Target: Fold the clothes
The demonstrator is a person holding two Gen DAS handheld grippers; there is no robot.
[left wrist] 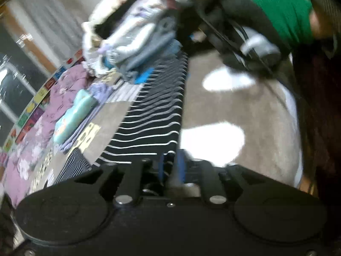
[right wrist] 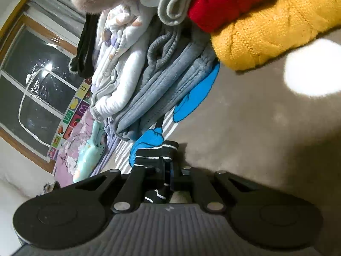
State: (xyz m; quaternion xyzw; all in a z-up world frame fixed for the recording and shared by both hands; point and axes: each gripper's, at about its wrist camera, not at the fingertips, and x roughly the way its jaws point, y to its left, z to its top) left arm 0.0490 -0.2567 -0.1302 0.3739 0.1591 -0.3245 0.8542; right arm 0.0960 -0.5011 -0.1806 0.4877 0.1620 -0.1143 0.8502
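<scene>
striped garment (left wrist: 153,115): thin knit cloth, black with white lines, matt. bed cover (right wrist: 255,132): short plush, taupe, matt, slightly fuzzy. yellow sweater (right wrist: 268,27) and red sweater (right wrist: 230,0): chunky cable knit, rough. grey folded piece (right wrist: 162,89): ribbed fleece, soft. white padded jacket (right wrist: 119,70): smooth quilted cloth. right tool (right wrist: 168,170): matt black plastic arms, shiny metal pivot pins, ribbed grey body. window frame (right wrist: 12,136): wood, glass glossy.
</scene>
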